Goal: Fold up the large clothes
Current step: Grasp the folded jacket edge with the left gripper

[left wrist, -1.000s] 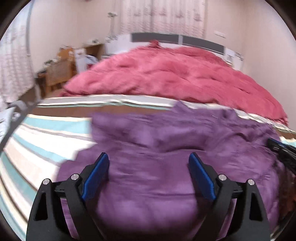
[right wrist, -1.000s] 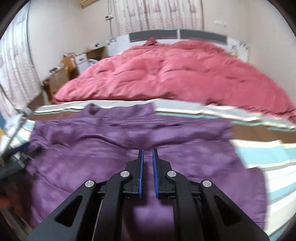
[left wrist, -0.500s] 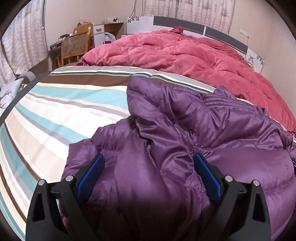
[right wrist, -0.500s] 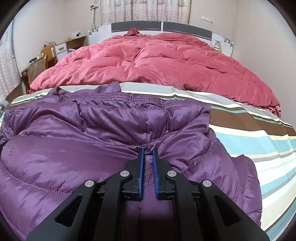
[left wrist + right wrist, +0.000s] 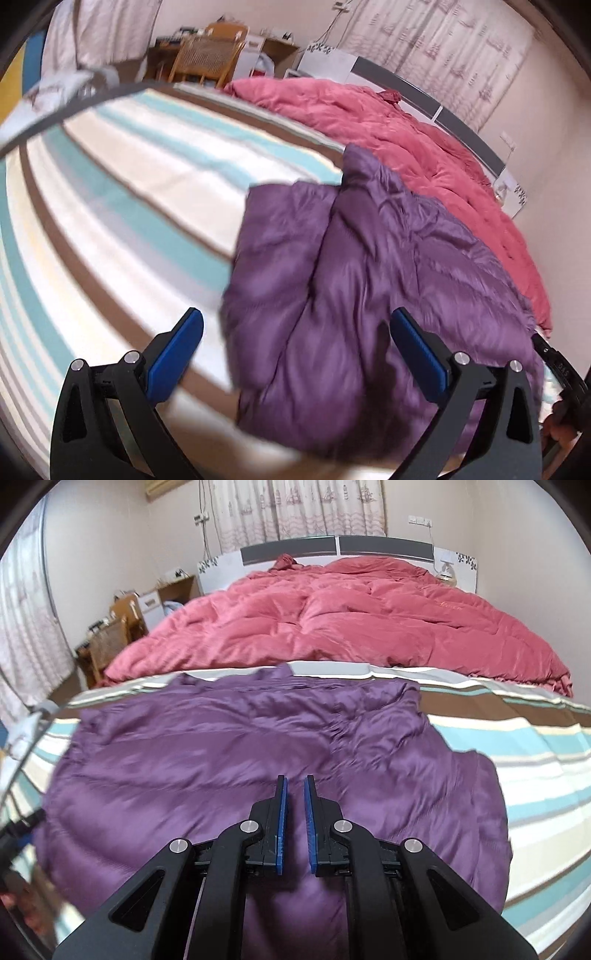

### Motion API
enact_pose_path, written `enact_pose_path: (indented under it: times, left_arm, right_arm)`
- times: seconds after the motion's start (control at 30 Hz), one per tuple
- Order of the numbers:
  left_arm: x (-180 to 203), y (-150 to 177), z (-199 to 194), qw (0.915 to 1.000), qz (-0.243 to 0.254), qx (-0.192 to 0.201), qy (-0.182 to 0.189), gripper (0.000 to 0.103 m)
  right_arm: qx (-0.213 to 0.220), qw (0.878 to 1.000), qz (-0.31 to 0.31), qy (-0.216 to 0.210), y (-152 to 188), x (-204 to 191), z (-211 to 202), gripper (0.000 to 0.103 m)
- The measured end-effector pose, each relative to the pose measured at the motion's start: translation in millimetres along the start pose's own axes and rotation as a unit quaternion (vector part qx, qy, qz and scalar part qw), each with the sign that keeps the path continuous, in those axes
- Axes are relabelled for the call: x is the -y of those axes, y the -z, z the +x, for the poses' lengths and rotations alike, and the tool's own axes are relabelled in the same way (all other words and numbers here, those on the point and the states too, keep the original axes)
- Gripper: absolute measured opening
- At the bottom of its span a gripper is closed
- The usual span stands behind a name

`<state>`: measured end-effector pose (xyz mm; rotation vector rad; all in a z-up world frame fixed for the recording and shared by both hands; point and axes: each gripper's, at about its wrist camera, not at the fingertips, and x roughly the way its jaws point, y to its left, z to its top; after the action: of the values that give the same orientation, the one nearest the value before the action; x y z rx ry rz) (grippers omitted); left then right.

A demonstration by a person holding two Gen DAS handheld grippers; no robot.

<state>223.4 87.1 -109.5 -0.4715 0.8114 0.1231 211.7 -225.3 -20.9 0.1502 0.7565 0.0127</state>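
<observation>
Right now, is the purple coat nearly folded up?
Not yet. The purple jacket lies spread on the striped sheet, one side flap turned inward. The left gripper, just opened, holds nothing; the right gripper is shut and empty. Most folding remains.

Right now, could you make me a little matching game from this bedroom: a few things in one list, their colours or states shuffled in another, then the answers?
Things:
1. jacket
2. quilt
3. left gripper
4. right gripper

Descriptions:
A. red-pink, bunched at the head of the bed
B. jaws nearly closed, nothing visibly pinched between them
C. purple and puffy, lying on the striped sheet
D. jaws spread wide over the jacket's edge

Pairs: 1-C, 2-A, 3-D, 4-B
</observation>
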Motion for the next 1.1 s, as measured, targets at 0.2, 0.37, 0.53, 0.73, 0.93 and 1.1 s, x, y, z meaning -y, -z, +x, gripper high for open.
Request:
enact_pose_path:
  times: [0.2, 0.37, 0.53, 0.73, 0.93, 1.1]
  left_arm:
    - [0.2, 23.3, -7.5, 0.9988, -0.003, -0.022, 0.043, 0.101]
    - [8.3, 30.8, -7.1, 0.9961, -0.002, -0.032, 0.082, 0.1]
    - [7.9, 27.8, -0.4, 0.9944, -0.031, -0.035, 0.095, 0.086]
    - [5.0, 32.0, 3.2, 0.9913, -0.063, -0.031, 0.111, 0.074]
    - [5.5, 37.4, 6.2, 0.9904, -0.073, -0.018, 0.116, 0.08]
    - [13.2, 48.1, -0.1, 0.991, -0.074, -0.011, 0.111, 0.081]
  right_arm:
    - [-0.005, 1.0, -0.009, -0.03, 16.7, -21.3, -23.5, 0.009]
    - [-0.007, 0.999, -0.017, -0.043, 25.8, -34.6, -33.9, 0.009]
    - [-0.009, 0.999, -0.021, -0.044, 27.2, -41.5, -36.0, 0.009]
    - [-0.018, 0.999, -0.029, -0.041, 27.8, -48.0, -28.7, 0.009]
    - [-0.025, 0.998, -0.035, -0.038, 30.8, -52.0, -20.9, 0.009]
    - [-0.029, 0.998, -0.032, -0.04, 32.7, -48.8, -17.6, 0.009]
